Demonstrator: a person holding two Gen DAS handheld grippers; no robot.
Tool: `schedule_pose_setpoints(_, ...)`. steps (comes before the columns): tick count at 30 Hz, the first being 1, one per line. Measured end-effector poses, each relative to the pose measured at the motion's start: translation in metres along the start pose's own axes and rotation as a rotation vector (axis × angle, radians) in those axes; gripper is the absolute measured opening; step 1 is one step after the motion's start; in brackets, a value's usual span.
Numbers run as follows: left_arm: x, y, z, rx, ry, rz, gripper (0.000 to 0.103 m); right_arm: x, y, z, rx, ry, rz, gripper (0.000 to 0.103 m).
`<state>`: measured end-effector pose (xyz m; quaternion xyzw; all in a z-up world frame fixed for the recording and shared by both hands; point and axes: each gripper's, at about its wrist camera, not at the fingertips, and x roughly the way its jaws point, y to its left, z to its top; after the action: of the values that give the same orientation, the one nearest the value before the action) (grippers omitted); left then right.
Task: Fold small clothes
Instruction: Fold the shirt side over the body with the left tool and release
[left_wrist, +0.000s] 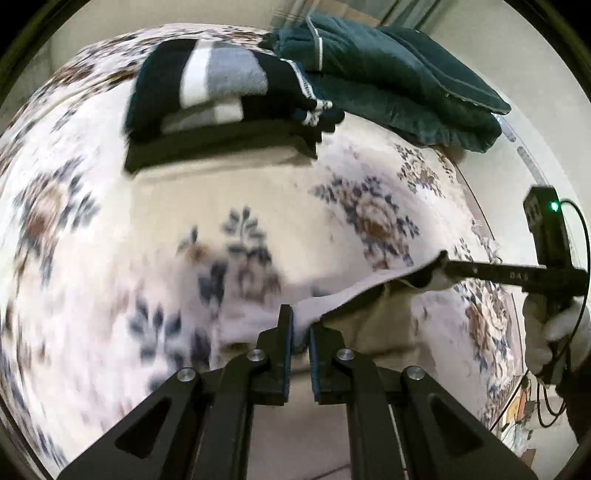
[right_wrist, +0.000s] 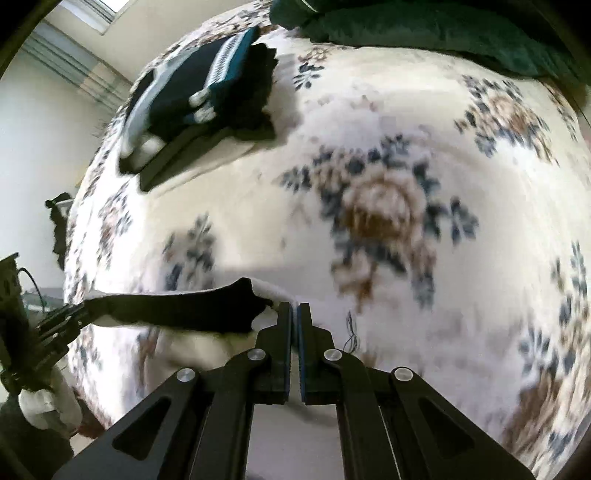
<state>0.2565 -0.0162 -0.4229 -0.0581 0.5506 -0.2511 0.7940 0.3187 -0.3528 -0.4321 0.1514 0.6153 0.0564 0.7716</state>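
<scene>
A small garment, pale on one side and black on the other (left_wrist: 354, 291), hangs stretched between both grippers above the floral bedspread (left_wrist: 110, 229). My left gripper (left_wrist: 301, 325) is shut on one end of it. My right gripper (right_wrist: 294, 314) is shut on the other end, where white cloth (right_wrist: 269, 290) meets the black part (right_wrist: 177, 310). In the left wrist view the right gripper (left_wrist: 447, 267) shows at the right, pinching the garment. In the right wrist view the left gripper (right_wrist: 79, 312) shows at the left.
A stack of folded dark and striped clothes (left_wrist: 221, 99) lies at the far side of the bed, also in the right wrist view (right_wrist: 199, 92). A dark green quilt (left_wrist: 399, 81) lies behind it. The bed edge and floor are at the right (left_wrist: 517, 406).
</scene>
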Motion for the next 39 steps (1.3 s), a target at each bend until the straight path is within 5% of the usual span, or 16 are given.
schedule_pose_setpoints(5,0.002,0.006,-0.068,-0.121,0.073,-0.003,0.006,-0.014,-0.003,-0.096,0.041,0.050,0.002,0.003)
schedule_pose_setpoints(10,0.009,0.030,-0.126,-0.319,0.177,-0.036,0.008,0.008,-0.024,-0.171,0.088,0.188,0.011,0.003)
schedule_pose_setpoints(12,0.007,0.042,-0.136,-0.396,0.191,-0.043,0.018,0.020,-0.034,-0.191,0.114,0.273,0.004,0.003)
schedule_pose_setpoints(15,0.004,0.056,-0.134,-0.485,0.164,-0.097,0.042,0.022,-0.050,-0.205,0.177,0.309,0.026,0.006)
schedule_pose_setpoints(17,0.006,0.062,-0.126,-0.518,0.134,-0.116,0.056,0.017,-0.064,-0.209,0.245,0.300,0.031,0.020)
schedule_pose_setpoints(20,0.018,0.066,-0.103,-0.550,0.092,-0.143,0.062,0.005,-0.085,-0.210,0.384,0.246,0.112,0.049)
schedule_pose_setpoints(24,0.060,0.072,-0.078,-0.601,0.122,-0.146,0.062,0.004,-0.107,-0.213,0.579,0.185,0.242,0.049)
schedule_pose_setpoints(28,0.100,0.075,-0.069,-0.606,0.181,-0.067,0.056,0.020,-0.113,-0.217,0.673,0.190,0.244,0.049)
schedule_pose_setpoints(29,0.104,0.075,-0.068,-0.602,0.174,-0.048,0.029,0.026,-0.112,-0.218,0.678,0.199,0.237,0.049)
schedule_pose_setpoints(30,0.104,0.072,-0.066,-0.591,0.162,-0.032,0.012,0.033,-0.111,-0.218,0.678,0.218,0.227,0.049)
schedule_pose_setpoints(33,0.085,0.060,-0.062,-0.554,0.115,-0.004,0.005,0.048,-0.104,-0.216,0.645,0.248,0.181,0.049)
schedule_pose_setpoints(34,0.077,0.057,-0.062,-0.554,0.103,-0.006,0.005,0.051,-0.102,-0.217,0.648,0.237,0.189,0.042)
schedule_pose_setpoints(35,0.070,0.055,-0.062,-0.559,0.090,-0.006,0.005,0.051,-0.101,-0.216,0.653,0.221,0.196,0.020)
schedule_pose_setpoints(39,0.031,0.050,-0.068,-0.615,0.049,-0.029,0.005,0.038,-0.095,-0.208,0.642,0.157,0.176,0.011)
